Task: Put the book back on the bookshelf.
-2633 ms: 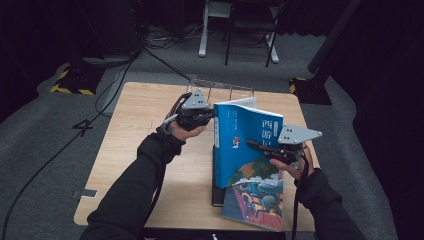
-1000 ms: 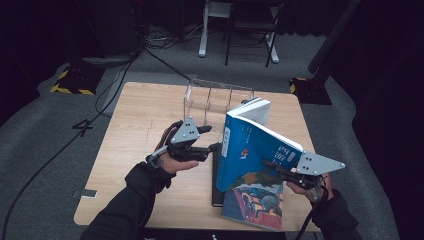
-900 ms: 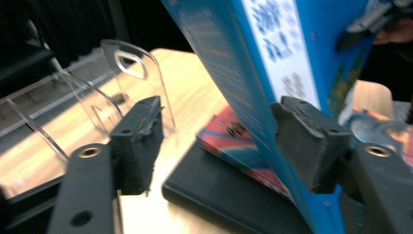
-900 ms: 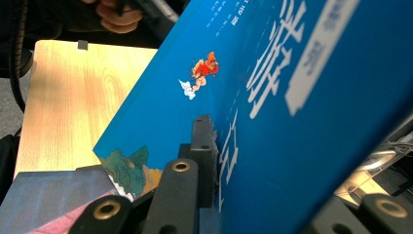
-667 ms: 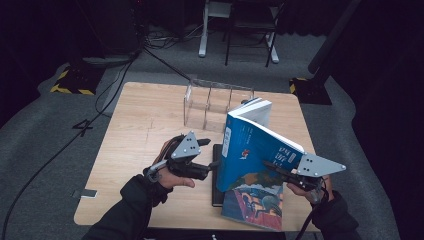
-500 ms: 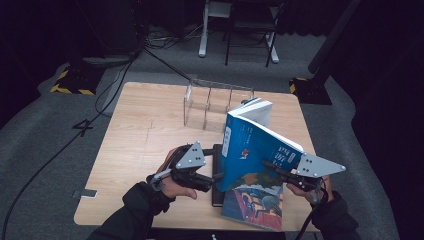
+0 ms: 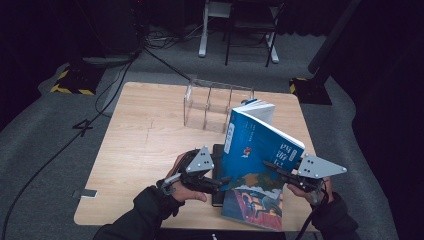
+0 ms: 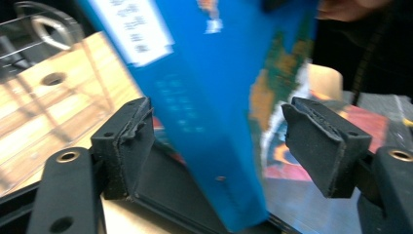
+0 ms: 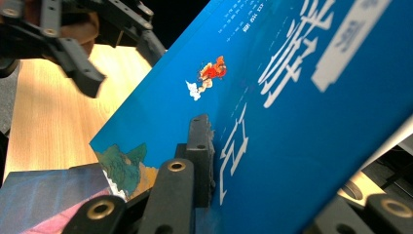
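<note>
A thick blue book (image 7: 255, 150) is held tilted above the table, spine to the left, and my right gripper (image 7: 270, 166) is shut on its cover and pages at the right. In the right gripper view one jaw presses on the blue cover (image 9: 292, 97). My left gripper (image 7: 222, 181) is low at the book's bottom left corner. Its jaws have just been opening and now stand open. In the left gripper view the book's spine (image 8: 214, 97) stands between the pads (image 8: 129, 141) without touching them.
A colourful book (image 7: 252, 207) lies flat under the tilted one, beside a dark book (image 7: 217, 172). A clear acrylic rack (image 7: 212, 102) with dividers stands at the back of the wooden table (image 7: 145, 135). Chair legs and cables are on the floor beyond.
The blue book went from upright to leaning right in my right gripper. My left gripper let go of it, then moved back and down to its lower left corner.
</note>
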`<state>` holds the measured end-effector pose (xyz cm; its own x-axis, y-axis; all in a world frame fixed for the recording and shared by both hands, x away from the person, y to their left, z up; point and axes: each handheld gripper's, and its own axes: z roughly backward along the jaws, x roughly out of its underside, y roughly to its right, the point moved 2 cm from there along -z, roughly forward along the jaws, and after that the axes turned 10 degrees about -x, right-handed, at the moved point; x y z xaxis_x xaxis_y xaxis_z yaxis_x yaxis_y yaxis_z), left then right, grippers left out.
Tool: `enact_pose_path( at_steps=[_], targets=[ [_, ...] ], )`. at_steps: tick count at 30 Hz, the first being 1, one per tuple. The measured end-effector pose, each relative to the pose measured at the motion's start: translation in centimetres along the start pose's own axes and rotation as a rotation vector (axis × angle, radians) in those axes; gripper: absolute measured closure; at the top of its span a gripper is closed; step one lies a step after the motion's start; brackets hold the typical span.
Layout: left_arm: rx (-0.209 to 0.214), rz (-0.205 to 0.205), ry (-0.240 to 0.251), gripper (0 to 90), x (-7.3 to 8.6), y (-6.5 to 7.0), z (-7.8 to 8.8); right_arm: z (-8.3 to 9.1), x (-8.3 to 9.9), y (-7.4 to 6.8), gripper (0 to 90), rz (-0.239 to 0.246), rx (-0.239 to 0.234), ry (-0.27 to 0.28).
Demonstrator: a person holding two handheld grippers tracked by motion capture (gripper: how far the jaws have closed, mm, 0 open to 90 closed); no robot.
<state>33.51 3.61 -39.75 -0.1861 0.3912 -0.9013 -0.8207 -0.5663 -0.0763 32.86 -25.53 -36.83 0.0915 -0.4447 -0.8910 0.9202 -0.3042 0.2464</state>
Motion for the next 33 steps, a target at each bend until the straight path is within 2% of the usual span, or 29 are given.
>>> enact_pose_path(
  at_steps=[1,2,4,6,7,8,9,12,14,19,21,26,29,33],
  targets=[
    [-0.006,0.026,0.0,25.6,0.1,-0.3,-0.2,0.0,0.0,0.0,76.2,0.002,-0.001,0.002],
    [-0.006,0.026,0.0,25.8,0.1,-0.3,-0.2,0.0,0.0,-0.1,76.3,0.005,-0.002,0.004],
    [0.021,0.067,-0.007,25.5,0.2,-0.9,-0.9,0.0,0.0,-0.2,76.3,0.013,-0.006,0.006],
    [0.025,0.055,-0.005,25.7,0.0,-0.9,-1.4,0.0,-0.1,-0.2,76.3,0.015,-0.007,0.006],
    [0.041,0.042,-0.002,25.9,-0.3,-0.7,-2.0,0.0,-0.1,-0.3,76.3,0.021,-0.005,0.003],
    [0.041,0.042,-0.002,26.3,-0.3,-0.7,-2.0,0.0,-0.1,-0.3,76.3,0.025,-0.004,0.003],
    [0.032,0.021,-0.002,27.2,-0.8,-0.6,-2.5,0.1,-0.1,-0.3,76.3,0.03,-0.005,0.006],
    [0.033,0.022,0.001,27.5,-1.3,-0.8,-3.1,0.2,-0.1,-0.5,76.3,0.034,-0.008,0.011],
    [0.038,0.024,0.004,28.5,-1.4,-1.0,-3.2,0.2,-0.1,-0.6,76.3,0.037,-0.009,0.012],
    [0.099,0.033,0.012,27.4,-2.1,-1.8,-3.6,0.3,-0.1,-1.0,76.2,0.059,-0.014,0.02],
    [0.102,0.029,0.016,27.4,-2.5,-1.9,-3.5,0.3,-0.2,-1.0,76.2,0.061,-0.012,0.019],
    [0.107,-0.037,0.049,29.5,-4.5,-2.3,-3.0,0.3,-0.2,-1.4,76.1,0.087,-0.001,0.016],
    [0.114,-0.045,0.062,27.0,-5.5,-2.7,-3.0,0.3,-0.2,-1.5,76.2,0.092,-0.004,0.021],
    [0.112,-0.049,0.056,24.9,-6.4,-2.7,-3.3,0.3,-0.3,-1.5,76.1,0.098,0.001,0.017]
  ],
)
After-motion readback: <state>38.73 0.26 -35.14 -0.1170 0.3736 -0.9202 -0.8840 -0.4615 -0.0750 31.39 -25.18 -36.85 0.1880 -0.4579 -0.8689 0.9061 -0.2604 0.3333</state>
